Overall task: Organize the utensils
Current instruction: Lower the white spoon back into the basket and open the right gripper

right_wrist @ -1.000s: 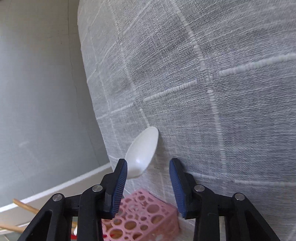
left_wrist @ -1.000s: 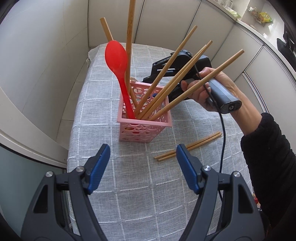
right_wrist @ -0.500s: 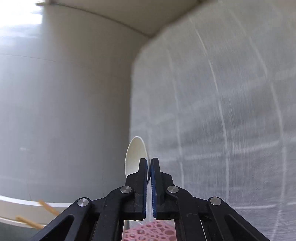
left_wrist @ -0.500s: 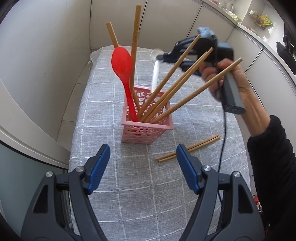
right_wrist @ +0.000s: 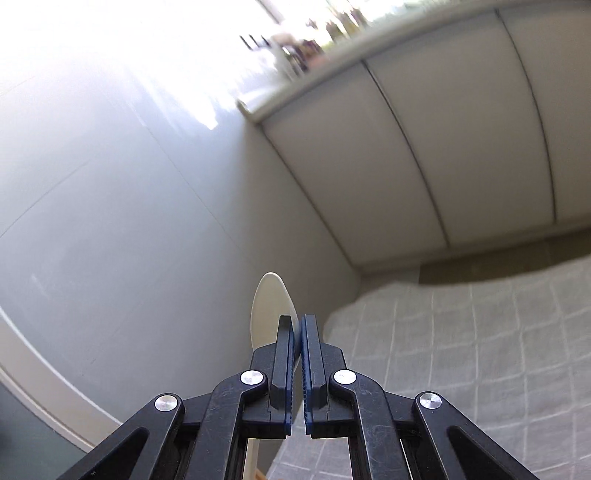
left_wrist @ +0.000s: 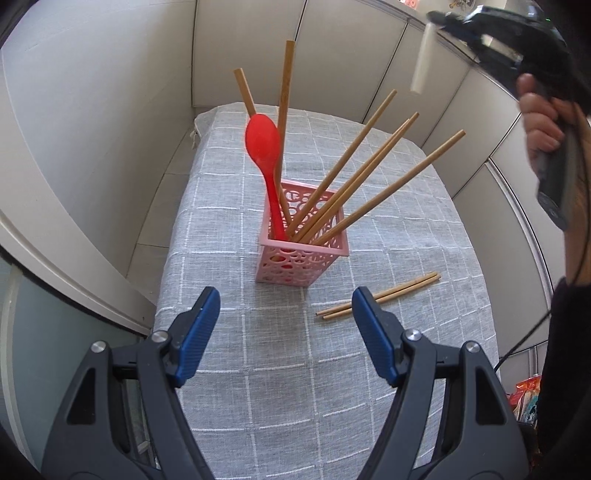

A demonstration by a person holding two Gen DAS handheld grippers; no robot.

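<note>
A pink perforated utensil basket [left_wrist: 300, 260] stands mid-table, holding a red spoon [left_wrist: 263, 147] and several wooden chopsticks [left_wrist: 373, 181]. Two more chopsticks [left_wrist: 380, 296] lie on the cloth to its right. My left gripper [left_wrist: 286, 325] hovers open and empty above the near part of the table. High at the upper right, my right gripper [left_wrist: 437, 18] is shut on a white spoon [left_wrist: 421, 61] whose handle hangs down. In the right wrist view the right gripper [right_wrist: 298, 320] clamps the white spoon [right_wrist: 267, 310] just behind its bowl.
A grey checked tablecloth [left_wrist: 280, 398] covers the table, which sits in a corner of pale cabinet panels [left_wrist: 110, 110]. A person's hand [left_wrist: 543, 125] and dark sleeve fill the right edge, with a cable hanging down. Snack packets [left_wrist: 526, 398] lie past the table's right side.
My right gripper shut on the white spoon lying behind the basket, then lifted it high above the table, swinging up to face the cabinets. The left gripper barely moved.
</note>
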